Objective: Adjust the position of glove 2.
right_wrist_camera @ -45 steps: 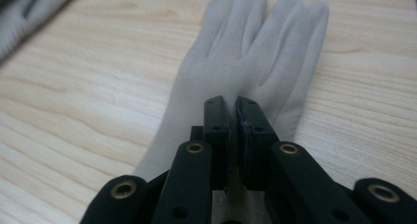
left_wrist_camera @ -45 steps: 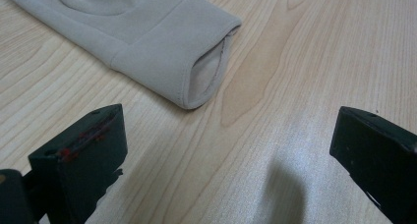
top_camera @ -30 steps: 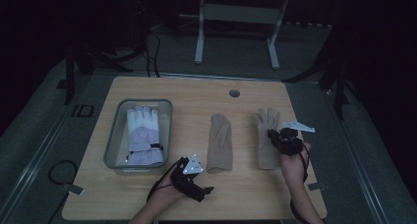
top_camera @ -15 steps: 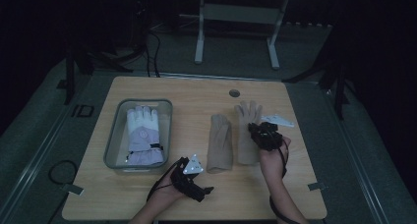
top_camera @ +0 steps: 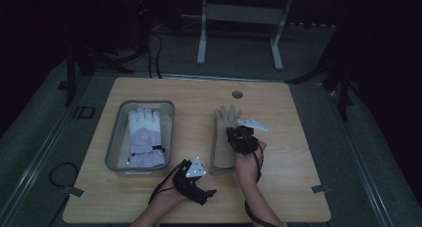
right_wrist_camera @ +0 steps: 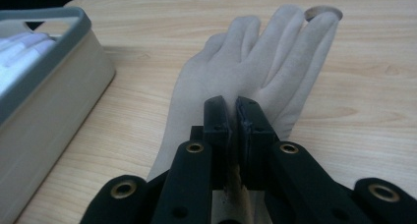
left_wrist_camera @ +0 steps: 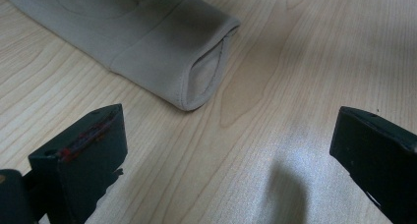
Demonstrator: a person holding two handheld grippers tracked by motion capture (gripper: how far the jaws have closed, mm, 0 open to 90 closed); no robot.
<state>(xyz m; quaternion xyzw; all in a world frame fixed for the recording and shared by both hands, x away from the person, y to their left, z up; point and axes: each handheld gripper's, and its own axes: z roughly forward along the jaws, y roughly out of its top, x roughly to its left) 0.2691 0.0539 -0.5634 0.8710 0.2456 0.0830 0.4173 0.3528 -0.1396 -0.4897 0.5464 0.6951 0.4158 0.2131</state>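
Note:
A beige glove [top_camera: 223, 137] lies flat at the table's middle, fingers pointing away from me. My right gripper [top_camera: 235, 133] rests on its palm, shut, with a fold of the beige fabric pinched between the pads [right_wrist_camera: 235, 111]; the glove's fingers [right_wrist_camera: 265, 52] spread out ahead of it. Low over the front of the table, my left gripper [top_camera: 203, 184] is open with nothing between its jaws [left_wrist_camera: 228, 135]. It faces the open cuff [left_wrist_camera: 196, 71] of a beige glove lying on the wood. Any glove underneath is hidden.
A clear tray with a grey rim [top_camera: 116, 137] stands at the left, holding a white and lilac glove [top_camera: 144, 137]; its wall [right_wrist_camera: 44, 111] is close to the left of the right gripper. A round hole [top_camera: 237, 94] sits in the tabletop behind the glove.
My right gripper has slid a beige glove leftwards from the right side of the table onto the spot where a second beige glove lay. The left gripper has stayed put.

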